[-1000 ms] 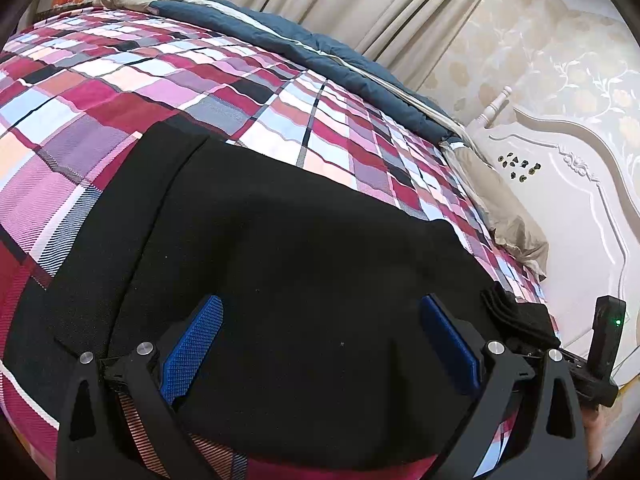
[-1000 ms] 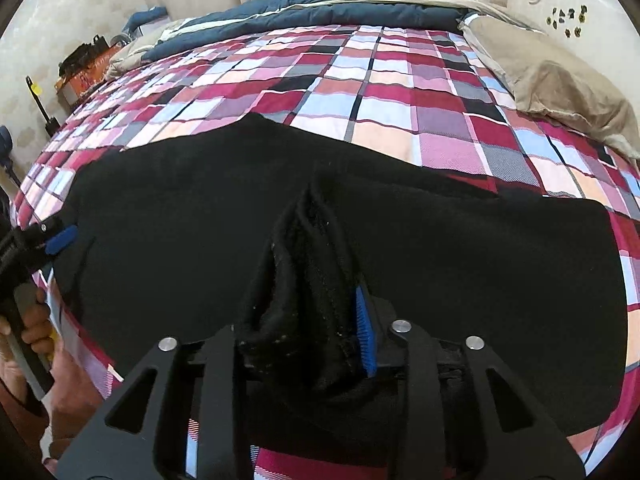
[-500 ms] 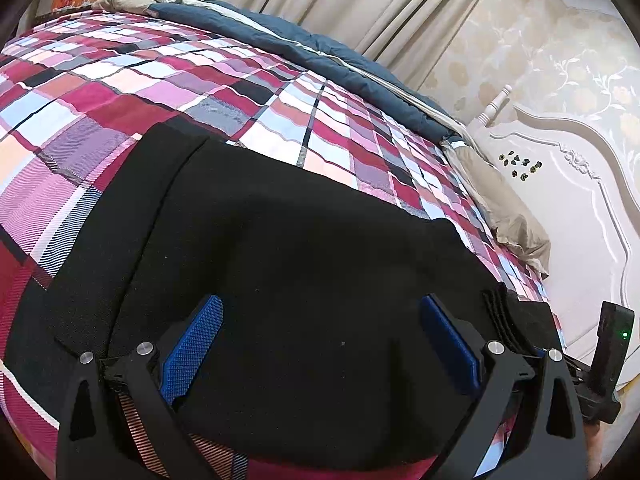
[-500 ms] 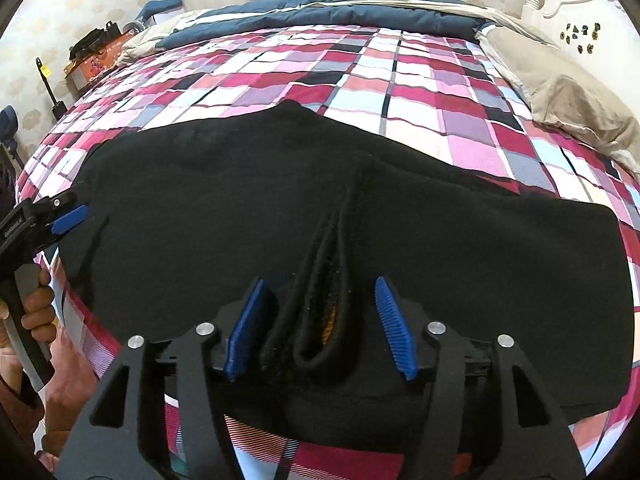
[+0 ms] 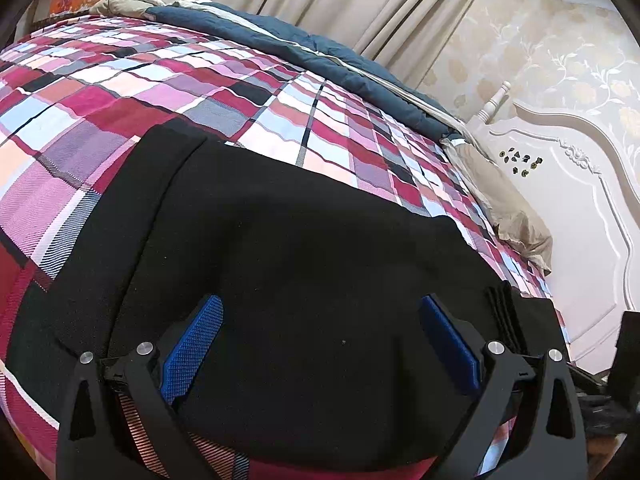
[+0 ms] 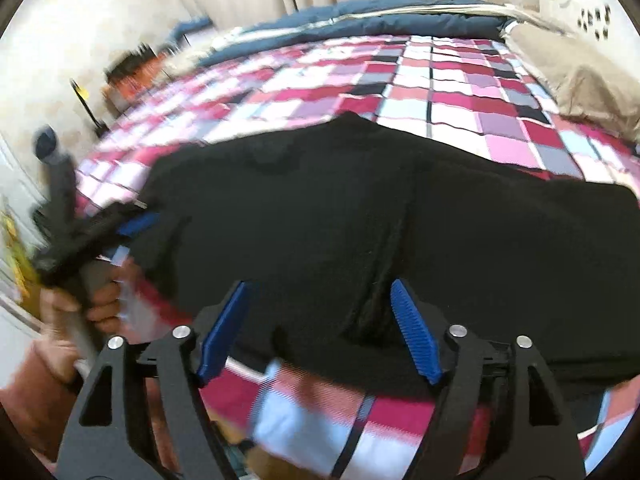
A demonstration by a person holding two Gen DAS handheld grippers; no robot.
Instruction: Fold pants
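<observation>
Pants (image 5: 304, 264), black, lie spread flat across the checked bedspread (image 5: 168, 92) of my bed, filling the near half of both wrist views. My left tongs (image 5: 320, 340) hang spread wide over the cloth at 6 o'clock, pinching nothing. My right tongs (image 6: 320, 324) are also spread apart above the near edge of the pants, gripping nothing. From the right wrist, blurred, my left hand (image 6: 80, 312) shows at 8 o'clock. A beige pillow (image 5: 508, 212) rests at 3 o'clock.

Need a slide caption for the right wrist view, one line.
Open right hand-held gripper over black pants lying on the plaid bedspread; left hand-held gripper at the pants' left edge.
</observation>
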